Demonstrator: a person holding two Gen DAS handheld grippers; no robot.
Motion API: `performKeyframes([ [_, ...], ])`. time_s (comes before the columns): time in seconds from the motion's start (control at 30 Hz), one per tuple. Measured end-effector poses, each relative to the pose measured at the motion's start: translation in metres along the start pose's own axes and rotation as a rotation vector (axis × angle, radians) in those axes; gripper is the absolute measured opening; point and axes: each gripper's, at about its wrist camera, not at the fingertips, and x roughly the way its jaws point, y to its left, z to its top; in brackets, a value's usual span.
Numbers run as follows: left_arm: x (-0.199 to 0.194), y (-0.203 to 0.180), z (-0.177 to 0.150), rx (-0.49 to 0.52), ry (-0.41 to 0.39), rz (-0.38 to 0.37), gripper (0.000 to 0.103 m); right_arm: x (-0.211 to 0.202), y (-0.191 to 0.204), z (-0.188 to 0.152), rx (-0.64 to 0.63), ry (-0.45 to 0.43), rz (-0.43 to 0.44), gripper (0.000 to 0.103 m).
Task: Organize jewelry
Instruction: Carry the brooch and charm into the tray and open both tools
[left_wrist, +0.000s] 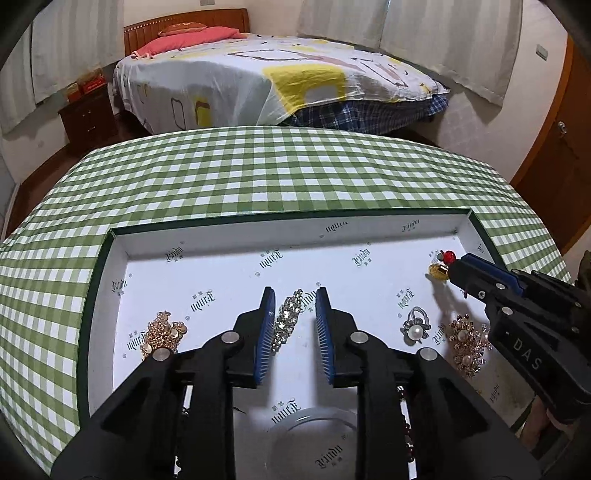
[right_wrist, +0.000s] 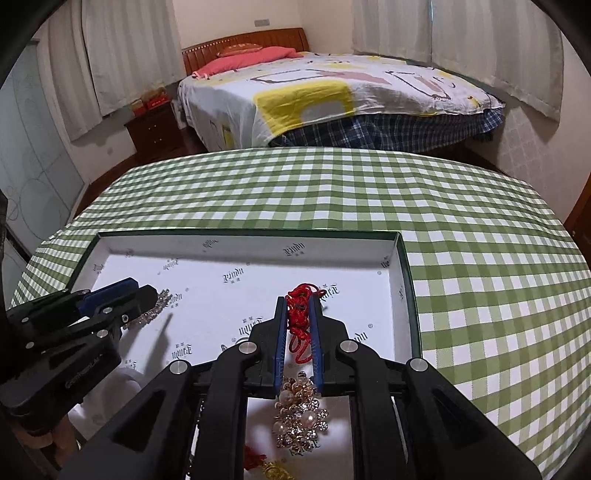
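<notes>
Checked tablecloth (left_wrist: 258, 177) — rhinestone strip (left_wrist: 286, 319) btwn left tool (left_wrist: 293, 295) pads, untouched

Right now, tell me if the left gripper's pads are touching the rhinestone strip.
Apart. The left wrist view shows white tray floor on both sides of the rhinestone strip, between it and the blue pads of the left gripper, whose jaws stand open.

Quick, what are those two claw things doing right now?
Left gripper: open, nothing held, rhinestone strip lying loose between its fingers.
Right gripper: shut on the red cord.
</notes>
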Motion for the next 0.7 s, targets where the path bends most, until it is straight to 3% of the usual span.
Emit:
performKeyframes([
  [0.13,-0.001,0.000,0.001,0.001,-0.005,0.007,0.037,0.003,-0.001,0.000,0.000,0.018,-0.001,0.015],
  [0.17,-0.002,0.001,0.001,-0.001,-0.006,0.008,0.041,0.004,-0.001,0.000,0.000,0.022,0.000,0.019],
  [0.2,-0.002,0.001,0.001,-0.003,-0.009,0.009,0.045,0.004,0.000,0.000,-0.003,0.026,-0.003,0.027],
  [0.23,-0.003,0.001,0.001,-0.005,-0.012,0.011,0.046,0.005,0.000,0.000,-0.005,0.026,-0.006,0.044],
  [0.27,-0.004,0.001,0.001,-0.007,-0.015,0.013,0.048,0.004,0.000,0.000,-0.006,0.022,-0.008,0.050],
  [0.6,-0.028,0.009,-0.013,-0.055,-0.063,0.002,0.060,-0.019,0.003,-0.008,0.007,-0.032,-0.011,0.051],
  [0.7,-0.048,0.009,-0.025,-0.048,-0.098,0.009,0.066,-0.035,0.006,-0.018,0.018,-0.060,-0.013,0.059],
])
